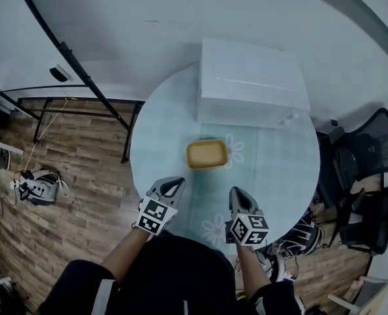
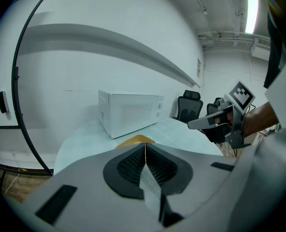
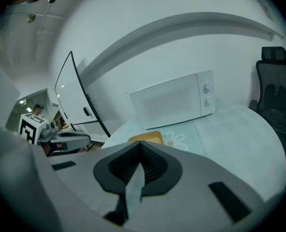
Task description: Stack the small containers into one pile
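Nearest me, the person's dark clothing (image 1: 174,274) fills the lower edge of the head view. I note a round pale table (image 1: 285,156) on a wood floor. A white microwave (image 1: 251,83) takes up its far side, and black office chairs (image 1: 371,153) crowd the right rim. A flower-printed mat (image 1: 246,176) lies at the table's centre. On it rests the yellow container (image 1: 207,154), just before the microwave; I cannot tell whether it is one piece or several nested. The left gripper (image 1: 174,184) and right gripper (image 1: 236,192) hover over the near edge, the container ahead and between them, untouched. Both sets of jaws are pressed together with nothing in them.
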The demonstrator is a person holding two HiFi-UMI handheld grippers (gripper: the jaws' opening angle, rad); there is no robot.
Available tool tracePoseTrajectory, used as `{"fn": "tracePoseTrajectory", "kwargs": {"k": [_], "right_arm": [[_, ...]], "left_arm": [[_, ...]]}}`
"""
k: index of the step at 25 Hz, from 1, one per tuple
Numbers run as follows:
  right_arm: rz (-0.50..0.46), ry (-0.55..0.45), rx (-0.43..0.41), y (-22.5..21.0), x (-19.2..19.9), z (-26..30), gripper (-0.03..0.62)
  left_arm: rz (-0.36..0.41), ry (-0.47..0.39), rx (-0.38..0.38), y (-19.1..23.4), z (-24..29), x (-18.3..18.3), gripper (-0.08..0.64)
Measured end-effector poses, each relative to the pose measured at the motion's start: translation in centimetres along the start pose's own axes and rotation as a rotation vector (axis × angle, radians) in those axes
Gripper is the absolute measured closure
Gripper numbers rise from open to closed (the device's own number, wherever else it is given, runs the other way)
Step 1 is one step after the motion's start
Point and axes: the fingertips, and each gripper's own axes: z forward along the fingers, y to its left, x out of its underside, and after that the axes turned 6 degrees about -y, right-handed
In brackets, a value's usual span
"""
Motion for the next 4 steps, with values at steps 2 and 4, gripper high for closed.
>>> {"fn": "tracePoseTrajectory", "kwargs": {"k": [2, 4], "right_arm": [[-0.016, 0.001, -0.003, 0.10, -0.11, 0.04, 0.569], [-0.028, 0.003, -0.004, 0.21, -0.21, 0.12, 0.569]], "left_arm": [[-0.002, 0.006, -0.001, 0.12, -0.06, 0.13, 0.545], [-0.004, 0.012, -0.003, 0.29, -0.09, 0.26, 0.545]]}}
